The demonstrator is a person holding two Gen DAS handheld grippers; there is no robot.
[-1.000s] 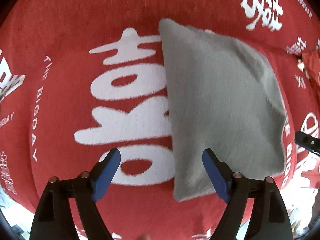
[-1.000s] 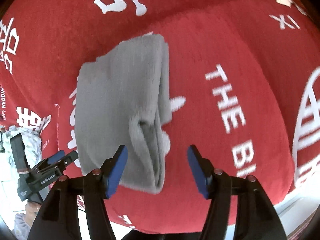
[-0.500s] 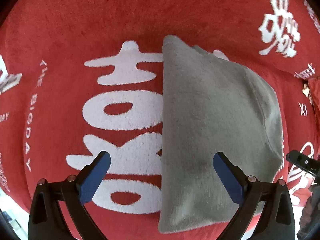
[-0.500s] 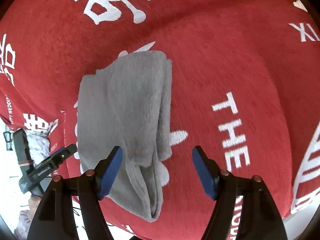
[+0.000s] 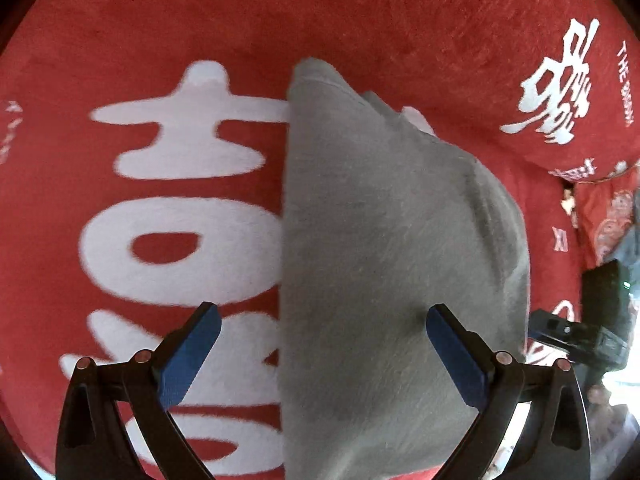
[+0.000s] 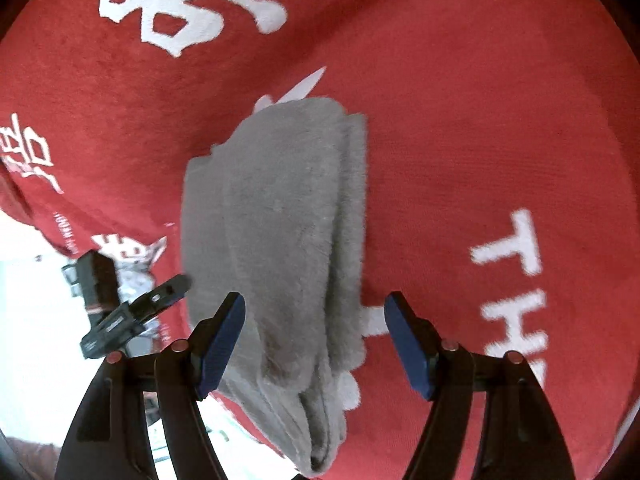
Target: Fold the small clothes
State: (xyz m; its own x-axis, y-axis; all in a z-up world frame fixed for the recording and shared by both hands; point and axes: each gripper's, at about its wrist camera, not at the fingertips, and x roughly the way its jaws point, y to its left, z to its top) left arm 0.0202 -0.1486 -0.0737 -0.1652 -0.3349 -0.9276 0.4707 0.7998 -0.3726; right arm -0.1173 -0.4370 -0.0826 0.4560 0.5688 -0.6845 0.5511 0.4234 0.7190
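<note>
While the left gripper had closed in on the grey garment over the past second, its blue pads stayed spread, one over red, one over grey. Further right, the right gripper likewise hung parted above the stacked folds, clamping nothing. That suggested a fold just released, perhaps another pending. Underneath lay a red cloth with white characters; little of the room showed.
</note>
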